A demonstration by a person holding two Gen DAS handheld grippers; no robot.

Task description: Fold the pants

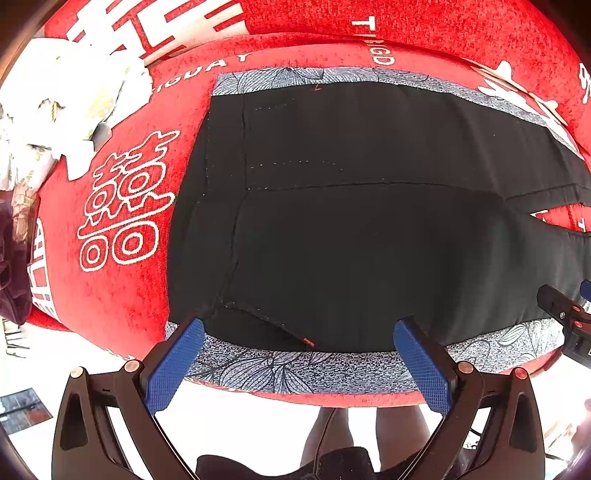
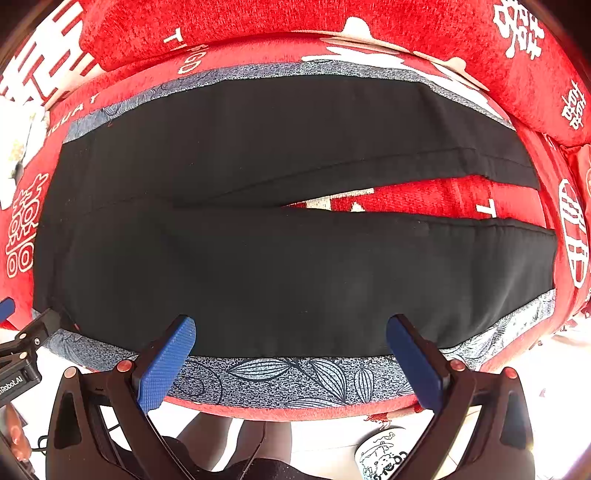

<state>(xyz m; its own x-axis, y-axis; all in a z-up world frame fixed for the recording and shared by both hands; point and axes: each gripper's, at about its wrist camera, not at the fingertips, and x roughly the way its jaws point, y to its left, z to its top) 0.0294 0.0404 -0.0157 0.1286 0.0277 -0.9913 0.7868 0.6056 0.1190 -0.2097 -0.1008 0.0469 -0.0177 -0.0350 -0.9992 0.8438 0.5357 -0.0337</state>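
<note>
Black pants [image 1: 369, 229] lie flat on a grey leaf-patterned cloth [image 1: 288, 369] over a red sofa seat. The waistband is at the left, and the two legs [image 2: 332, 266] run to the right with a narrow gap between them. My left gripper [image 1: 299, 328] is open and empty, hovering at the near edge by the waist and a pocket. My right gripper [image 2: 291, 325] is open and empty over the near edge of the near leg. The right gripper also shows at the right edge of the left wrist view [image 1: 565, 317].
The red sofa cover [image 1: 122, 206] carries white characters, and its backrest [image 2: 295, 26] rises behind the pants. A white crumpled cloth [image 1: 66, 96] lies on the far left. The person's legs [image 1: 340, 432] and a slipper [image 2: 384, 458] show below the seat edge.
</note>
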